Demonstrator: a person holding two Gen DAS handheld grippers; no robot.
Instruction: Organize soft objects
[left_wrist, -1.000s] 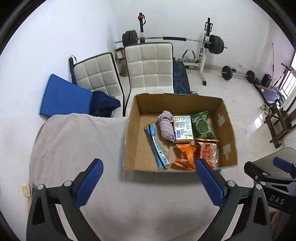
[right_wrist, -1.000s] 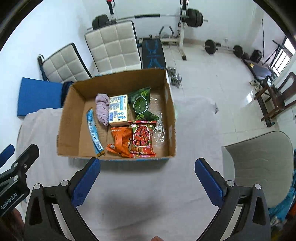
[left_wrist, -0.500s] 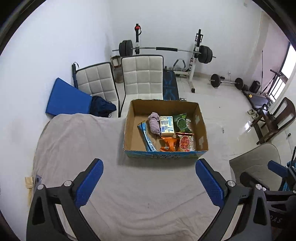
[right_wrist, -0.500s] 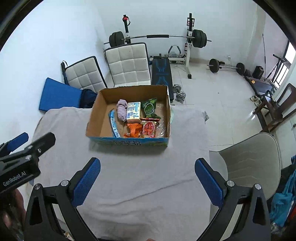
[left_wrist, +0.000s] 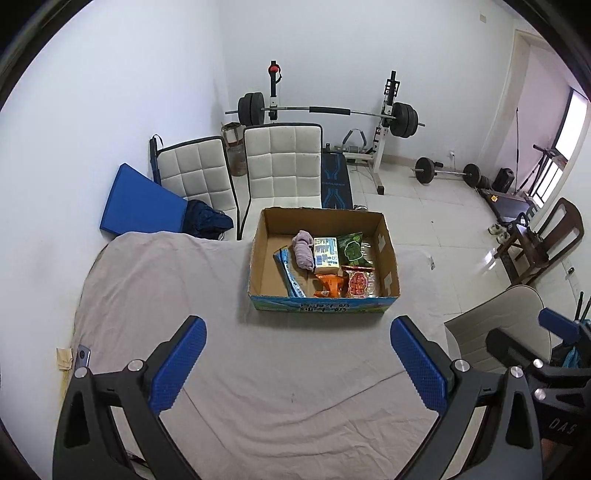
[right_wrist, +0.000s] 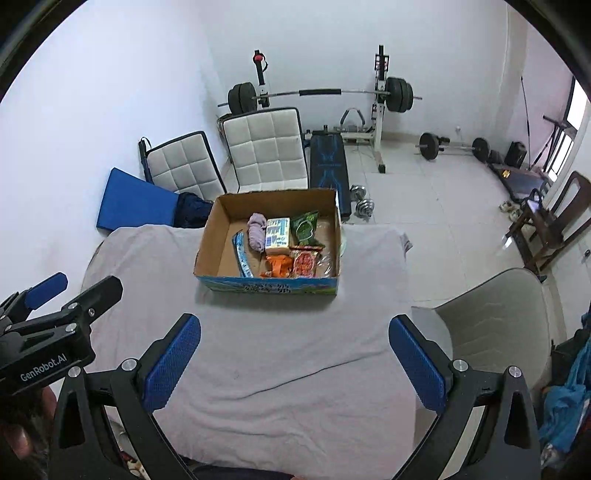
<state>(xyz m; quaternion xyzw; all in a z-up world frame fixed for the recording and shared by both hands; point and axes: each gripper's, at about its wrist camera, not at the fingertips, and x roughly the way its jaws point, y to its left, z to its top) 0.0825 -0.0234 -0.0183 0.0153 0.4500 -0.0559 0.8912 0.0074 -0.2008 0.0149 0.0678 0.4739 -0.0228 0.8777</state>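
Note:
A cardboard box (left_wrist: 388, 254) (right_wrist: 208, 240) stands on a table under a grey cloth (left_wrist: 166, 280) (right_wrist: 369, 280). Inside lie a rolled purple cloth (left_wrist: 304, 250) (right_wrist: 256, 232), a blue packet (left_wrist: 290, 273) (right_wrist: 242, 254), a white-and-blue pack (left_wrist: 325, 252) (right_wrist: 277, 232), a green bag (left_wrist: 351, 246) (right_wrist: 304, 227), an orange bag (left_wrist: 330, 285) (right_wrist: 277, 266) and a red bag (left_wrist: 357, 282) (right_wrist: 304, 264). My left gripper (left_wrist: 297, 363) is open and empty, well back from the box. My right gripper (right_wrist: 293, 360) is open and empty too, also back from it.
Two white padded chairs (left_wrist: 282, 162) and a blue mat (left_wrist: 136, 206) stand behind the table. A barbell rack (left_wrist: 328, 110) and weights are at the far wall. A beige chair (right_wrist: 495, 314) is to the right of the table. Wooden chairs (left_wrist: 539, 240) stand far right.
Both grippers have pulled back and up from the box, which now looks smaller and farther away. Both stay open and empty. The box contents have not moved.

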